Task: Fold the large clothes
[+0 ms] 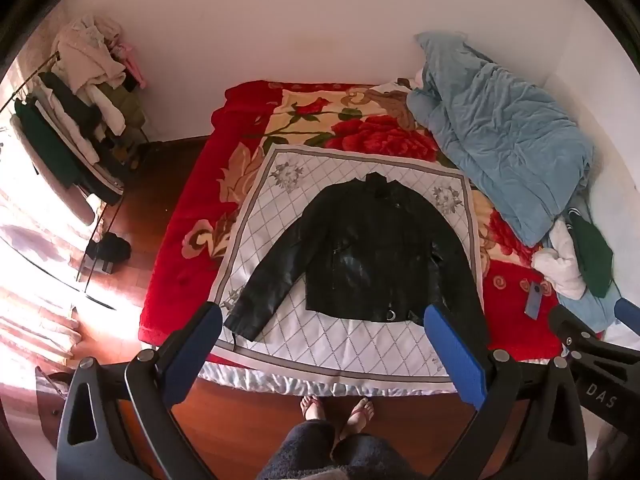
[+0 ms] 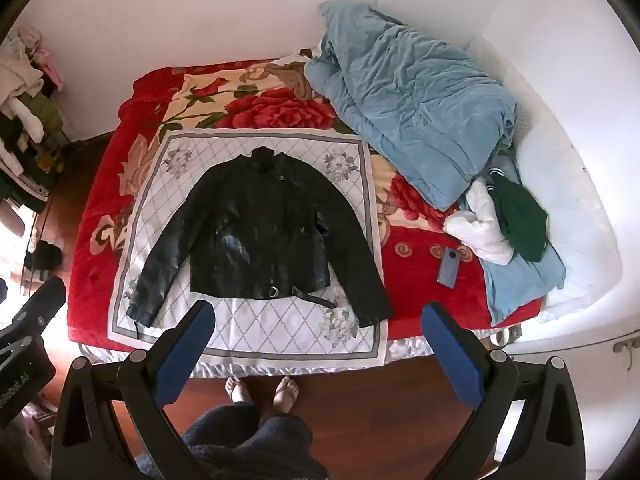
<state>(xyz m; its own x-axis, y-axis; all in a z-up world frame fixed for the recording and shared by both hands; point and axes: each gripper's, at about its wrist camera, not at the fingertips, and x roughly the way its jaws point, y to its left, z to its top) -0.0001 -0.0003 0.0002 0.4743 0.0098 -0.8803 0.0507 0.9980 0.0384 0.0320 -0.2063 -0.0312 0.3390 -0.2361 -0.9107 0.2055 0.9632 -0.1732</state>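
Observation:
A black leather jacket (image 1: 360,248) (image 2: 260,240) lies flat and front up on a white diamond-patterned cloth (image 1: 352,344) (image 2: 280,336) spread over the bed, with both sleeves angled out and down. My left gripper (image 1: 324,320) hangs high above the bed's near edge, open wide, with nothing between its blue pads. My right gripper (image 2: 318,316) is held beside it at about the same height, also open and empty. The right gripper's body shows at the right edge of the left wrist view.
A red floral blanket (image 1: 176,240) (image 2: 92,216) covers the bed. A blue duvet (image 1: 500,136) (image 2: 412,108) is heaped at the far right, with white and green clothes (image 2: 504,220) and a phone (image 2: 448,266) near it. A loaded clothes rack (image 1: 76,120) stands left. The person's bare feet (image 2: 260,392) are at the bed's edge.

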